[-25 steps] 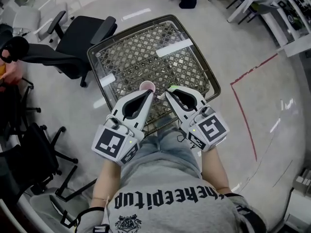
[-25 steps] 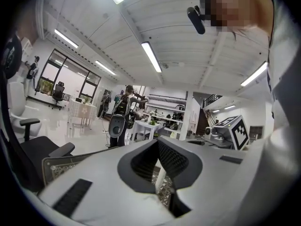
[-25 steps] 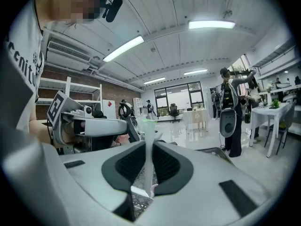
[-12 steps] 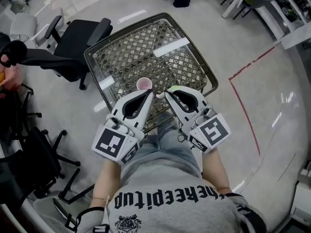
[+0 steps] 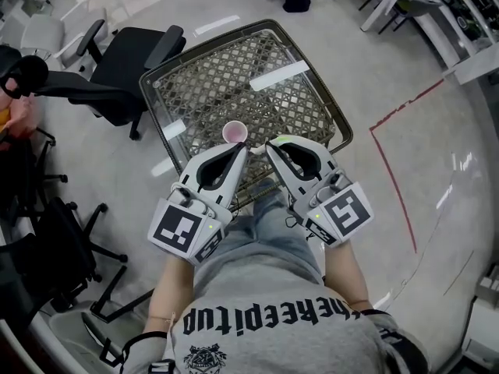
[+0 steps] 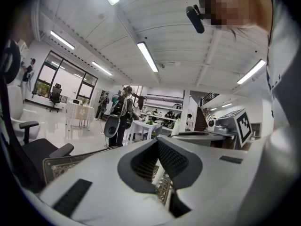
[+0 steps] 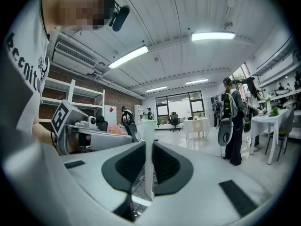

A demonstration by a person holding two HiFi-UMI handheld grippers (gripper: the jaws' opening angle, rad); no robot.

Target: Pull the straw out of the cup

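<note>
A pink cup (image 5: 236, 133) stands upright on the glass top of a metal lattice table (image 5: 315, 76), near its front edge. My right gripper (image 5: 270, 144) sits just right of the cup and is shut on a white straw (image 7: 149, 164) with a green top end. The straw stands upright between the pads in the right gripper view, clear of the cup. My left gripper (image 5: 244, 149) is just in front of the cup, apart from it; its tips (image 6: 157, 141) meet with nothing between them. The cup is hidden in both gripper views.
A black office chair (image 5: 129, 61) stands left of the table, more chairs at the far left. Red tape (image 5: 392, 174) marks the floor on the right. The person's legs are right below the grippers. People and white tables (image 7: 277, 126) stand far off.
My right gripper has risen slightly with the straw in it. The left gripper and the cup have stayed where they were.
</note>
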